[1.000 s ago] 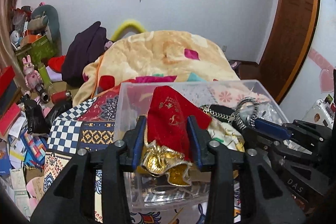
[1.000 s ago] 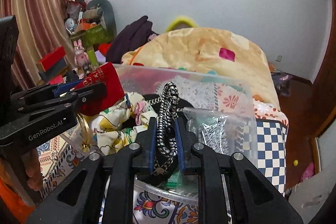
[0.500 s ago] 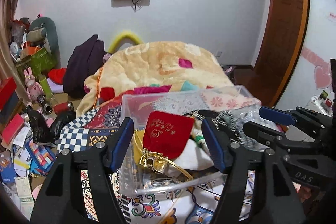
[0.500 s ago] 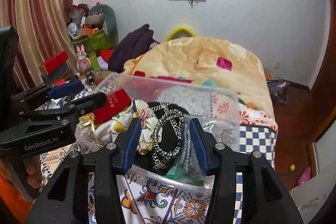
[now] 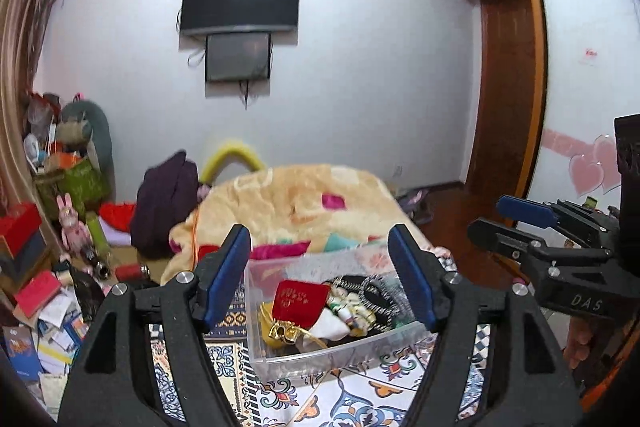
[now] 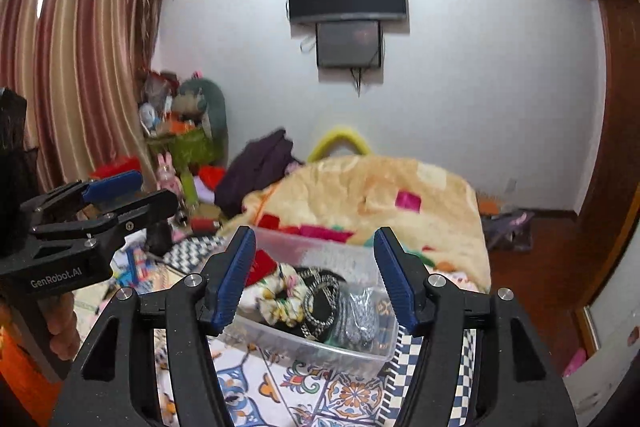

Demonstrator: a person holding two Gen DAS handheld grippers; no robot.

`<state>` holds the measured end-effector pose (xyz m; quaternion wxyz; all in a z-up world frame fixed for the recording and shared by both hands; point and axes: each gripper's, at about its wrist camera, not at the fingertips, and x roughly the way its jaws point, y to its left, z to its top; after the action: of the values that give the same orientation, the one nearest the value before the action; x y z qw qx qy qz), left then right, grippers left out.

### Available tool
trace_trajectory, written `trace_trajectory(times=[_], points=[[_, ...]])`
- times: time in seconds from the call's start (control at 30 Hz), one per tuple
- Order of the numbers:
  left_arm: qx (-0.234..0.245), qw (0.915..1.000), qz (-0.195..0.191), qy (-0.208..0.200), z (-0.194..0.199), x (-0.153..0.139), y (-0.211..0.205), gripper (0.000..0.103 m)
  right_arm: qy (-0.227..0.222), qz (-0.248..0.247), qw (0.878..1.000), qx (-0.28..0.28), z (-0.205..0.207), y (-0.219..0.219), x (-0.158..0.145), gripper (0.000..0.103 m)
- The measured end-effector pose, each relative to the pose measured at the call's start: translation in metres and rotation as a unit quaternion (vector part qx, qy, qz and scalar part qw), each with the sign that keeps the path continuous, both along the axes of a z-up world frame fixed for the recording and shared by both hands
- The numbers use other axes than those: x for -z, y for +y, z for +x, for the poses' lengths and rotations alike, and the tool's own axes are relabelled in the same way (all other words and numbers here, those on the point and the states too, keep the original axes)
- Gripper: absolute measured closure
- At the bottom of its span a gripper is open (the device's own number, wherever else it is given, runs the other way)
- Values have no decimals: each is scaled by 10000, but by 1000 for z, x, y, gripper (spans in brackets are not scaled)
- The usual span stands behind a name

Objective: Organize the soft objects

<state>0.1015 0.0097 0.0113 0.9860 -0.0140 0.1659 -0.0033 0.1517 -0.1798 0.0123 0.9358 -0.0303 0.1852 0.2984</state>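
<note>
A clear plastic bin (image 5: 360, 345) (image 6: 280, 337) sits on a patterned bedspread. In it lie a red pouch with gold trim (image 5: 298, 301) (image 6: 262, 265), a floral scrunchie (image 6: 280, 297) and a black-and-white braided band (image 6: 320, 301) (image 5: 374, 293). My left gripper (image 5: 320, 267) is open and empty, raised above and behind the bin. My right gripper (image 6: 316, 267) is open and empty, also lifted back from the bin. Each gripper shows at the edge of the other's view.
A cream blanket (image 5: 304, 203) is heaped on the bed behind the bin. A dark garment (image 5: 164, 199) lies beyond it. Boxes, toys and papers (image 5: 44, 267) clutter the left side. A wooden door (image 5: 508, 87) stands at the right.
My left gripper let go of the red pouch and my right let go of the braided band, both into the bin. Both grippers opened wide, then rose and drew back.
</note>
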Motion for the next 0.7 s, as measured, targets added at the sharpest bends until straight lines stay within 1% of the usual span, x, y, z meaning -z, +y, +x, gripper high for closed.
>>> trace_trajectory(times=[0.03,0.1,0.13,0.17,0.2,0.23,0.3,0.37,0.47,0.57,0.7], points=[[14,10000,-8,-48,-4,-3,0,31,-58,70,10000,-10,-5,-3,-4,44],[65,9998,-47,-163,-14,-10,-1,29,-170,193,9997,-3,-13,-9,-10,38],[89,9997,-58,-199,-18,-12,0,29,-244,263,9994,10,-17,-12,-13,30],[104,9996,-67,-241,-22,-14,0,26,-320,323,9990,23,-22,-15,-16,27],[109,9995,-74,-278,-25,-16,0,17,-349,336,9988,18,-24,-16,-17,25],[111,9994,-81,-330,-29,-17,0,14,-388,355,9986,15,-27,-17,-18,25],[100,9991,-70,-411,-36,-19,-2,12,-443,382,9983,15,-31,-18,-20,20],[122,9989,-36,-452,-41,-19,-3,11,-479,403,9980,11,-32,-17,-20,18],[117,9987,-46,-500,-47,-19,-3,4,-467,463,9978,24,-32,-17,-18,13],[136,9986,-84,-500,-50,-18,-3,2,-448,538,9975,70,-33,-19,-15,2],[123,9987,-127,-474,-50,-16,-3,1,-437,563,9974,117,-36,-20,-11,0]])
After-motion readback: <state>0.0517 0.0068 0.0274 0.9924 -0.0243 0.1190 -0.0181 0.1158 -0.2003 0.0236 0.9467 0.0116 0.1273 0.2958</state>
